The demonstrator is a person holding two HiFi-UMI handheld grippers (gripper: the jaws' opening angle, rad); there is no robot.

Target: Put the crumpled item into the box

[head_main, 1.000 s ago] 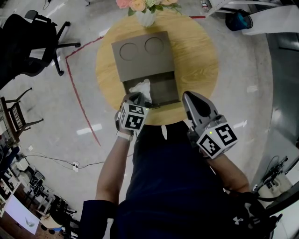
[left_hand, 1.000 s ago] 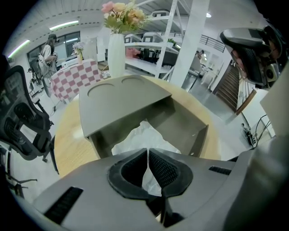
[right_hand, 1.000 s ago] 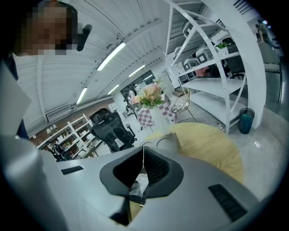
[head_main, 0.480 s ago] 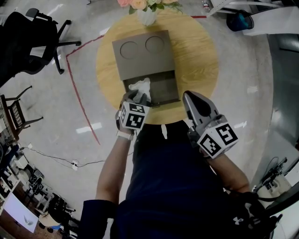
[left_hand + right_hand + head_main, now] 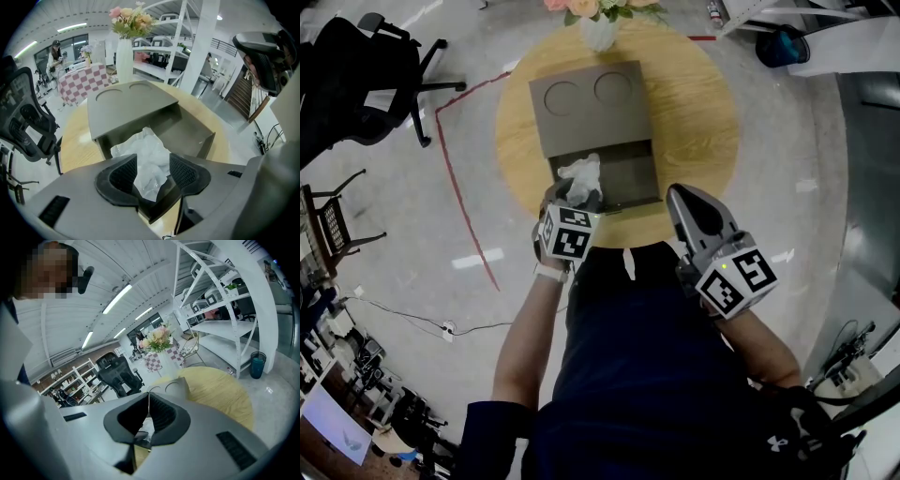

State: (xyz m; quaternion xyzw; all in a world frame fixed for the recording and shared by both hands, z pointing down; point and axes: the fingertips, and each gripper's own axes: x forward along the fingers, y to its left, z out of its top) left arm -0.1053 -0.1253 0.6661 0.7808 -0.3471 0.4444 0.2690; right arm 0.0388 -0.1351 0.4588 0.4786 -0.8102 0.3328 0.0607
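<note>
Left tool (image 5: 153, 159): jaws just opened wide, crumpled white sheet (image 5: 146, 149) loose between them | sheet: at box's (image 5: 591, 112) open compartment, frame centre | right tool (image 5: 148, 399): closed, empty | handling: probably tissue or film, light, soft, springy; pinch bunched middle.

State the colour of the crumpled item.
The item is white, best in the left gripper view.
</note>
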